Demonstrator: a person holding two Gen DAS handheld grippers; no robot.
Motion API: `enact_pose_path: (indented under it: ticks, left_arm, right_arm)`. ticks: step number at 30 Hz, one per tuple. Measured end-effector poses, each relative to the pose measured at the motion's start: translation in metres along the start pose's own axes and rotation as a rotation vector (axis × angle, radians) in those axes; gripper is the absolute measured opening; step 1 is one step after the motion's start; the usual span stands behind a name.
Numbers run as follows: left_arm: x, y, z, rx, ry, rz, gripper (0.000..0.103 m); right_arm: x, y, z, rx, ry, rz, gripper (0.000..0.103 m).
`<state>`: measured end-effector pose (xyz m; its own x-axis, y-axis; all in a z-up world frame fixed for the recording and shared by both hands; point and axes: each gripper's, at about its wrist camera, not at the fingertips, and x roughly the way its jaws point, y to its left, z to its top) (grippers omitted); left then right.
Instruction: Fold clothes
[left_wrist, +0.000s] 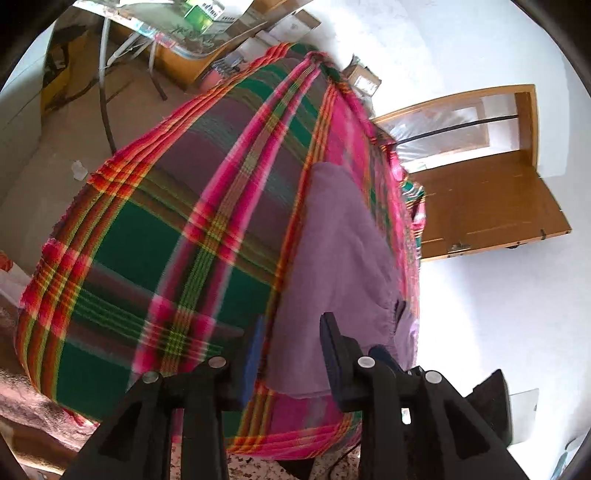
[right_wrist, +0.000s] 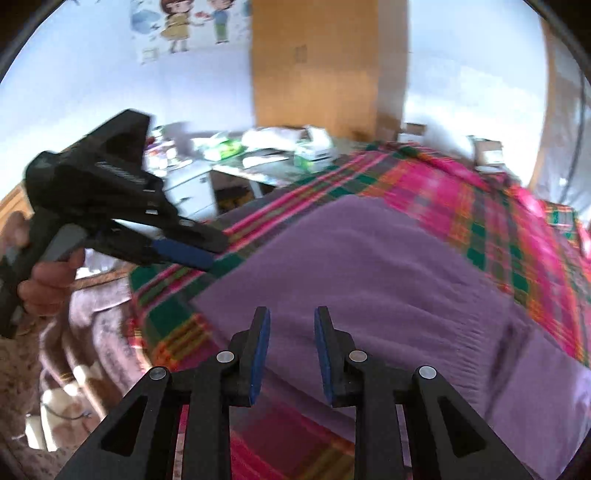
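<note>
A purple knitted garment (left_wrist: 343, 251) (right_wrist: 369, 266) lies spread on a pink, green and orange plaid blanket (left_wrist: 147, 258) (right_wrist: 480, 206). In the left wrist view my left gripper (left_wrist: 293, 319) hovers over the garment's near edge. Its blue pads stand apart, and the cloth lies flat beneath them, not pinched. In the right wrist view the left gripper (right_wrist: 212, 251) reaches the garment's left edge, held by a hand (right_wrist: 44, 280). My right gripper (right_wrist: 292, 312) is open above the garment's near part, with nothing between its fingers (right_wrist: 260, 343). The view is blurred by motion.
A wooden door (left_wrist: 480, 206) stands open at the right. A cluttered table (left_wrist: 184, 37) and a desk with boxes (right_wrist: 277, 147) stand beyond the blanket. A tall wooden panel (right_wrist: 325, 66) rises behind. A pink fleecy cover (right_wrist: 92, 332) lies at the left.
</note>
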<state>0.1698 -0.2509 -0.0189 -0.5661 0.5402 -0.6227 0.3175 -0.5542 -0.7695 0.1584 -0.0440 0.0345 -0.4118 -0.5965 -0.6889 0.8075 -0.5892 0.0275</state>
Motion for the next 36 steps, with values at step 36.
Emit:
enact_pose_path:
  ticks: [36]
  left_arm:
    - [0.067,-0.032,0.081,0.044,0.177,-0.024,0.036]
  right_arm:
    - [0.045,0.045,-0.008,-0.034,0.036,-0.082,0.028]
